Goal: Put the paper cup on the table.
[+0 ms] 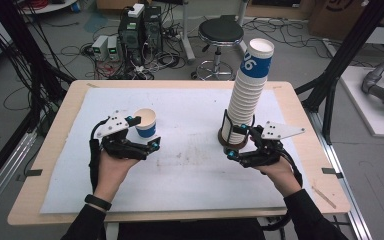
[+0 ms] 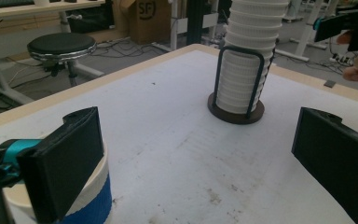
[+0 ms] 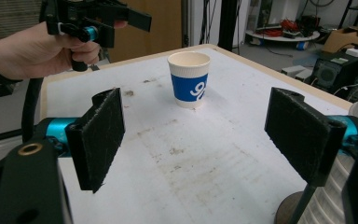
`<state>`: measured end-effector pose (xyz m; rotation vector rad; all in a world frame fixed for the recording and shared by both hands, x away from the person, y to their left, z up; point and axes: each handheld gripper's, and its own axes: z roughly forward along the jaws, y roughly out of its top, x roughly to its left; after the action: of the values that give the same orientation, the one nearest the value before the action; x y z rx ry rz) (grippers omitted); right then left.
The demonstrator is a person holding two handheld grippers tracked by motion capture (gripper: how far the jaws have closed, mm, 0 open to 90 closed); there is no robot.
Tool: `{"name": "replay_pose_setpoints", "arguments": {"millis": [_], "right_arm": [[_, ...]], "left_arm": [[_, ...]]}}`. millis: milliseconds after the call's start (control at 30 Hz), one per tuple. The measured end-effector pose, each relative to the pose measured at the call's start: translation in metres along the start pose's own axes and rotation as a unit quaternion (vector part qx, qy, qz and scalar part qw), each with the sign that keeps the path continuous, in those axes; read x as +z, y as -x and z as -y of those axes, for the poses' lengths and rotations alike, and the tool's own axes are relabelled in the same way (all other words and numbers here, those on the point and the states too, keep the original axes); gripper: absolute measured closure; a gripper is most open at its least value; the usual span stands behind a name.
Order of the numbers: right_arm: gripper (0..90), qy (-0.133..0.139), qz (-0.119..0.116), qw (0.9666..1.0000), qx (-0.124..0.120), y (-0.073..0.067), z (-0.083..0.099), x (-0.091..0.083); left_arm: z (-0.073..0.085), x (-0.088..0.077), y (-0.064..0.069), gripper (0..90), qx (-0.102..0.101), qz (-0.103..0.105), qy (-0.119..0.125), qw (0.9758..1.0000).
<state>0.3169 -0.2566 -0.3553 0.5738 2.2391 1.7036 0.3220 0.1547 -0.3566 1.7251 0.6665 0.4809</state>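
My left gripper (image 1: pixel 141 131) hangs wide open, empty, just beside the single cup (image 1: pixel 145 122) standing on the worktop (image 1: pixel 190 165); a careless swing could topple it. My right gripper (image 1: pixel 240 142), open, risks nudging the cup stack (image 1: pixel 247 95).

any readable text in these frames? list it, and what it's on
"9", with a cut-off second character: single white paper cup with blue band.
"06", seen upside down: top cup of the tall white stack.
"SF": brown cardboard box behind the table.
Anything else is too small or blurred.
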Motion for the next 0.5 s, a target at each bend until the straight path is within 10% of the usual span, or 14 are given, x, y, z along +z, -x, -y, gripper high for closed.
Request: {"name": "replay_pose_setpoints", "arguments": {"millis": [500], "right_arm": [[20.3, -0.003, 0.006, 1.0, 0.003, 0.0018, 0.002, -0.004]], "left_arm": [[-0.0046, 0.0084, 0.0107, 2.0, 0.003, 0.032, -0.003, 0.9995]]}}
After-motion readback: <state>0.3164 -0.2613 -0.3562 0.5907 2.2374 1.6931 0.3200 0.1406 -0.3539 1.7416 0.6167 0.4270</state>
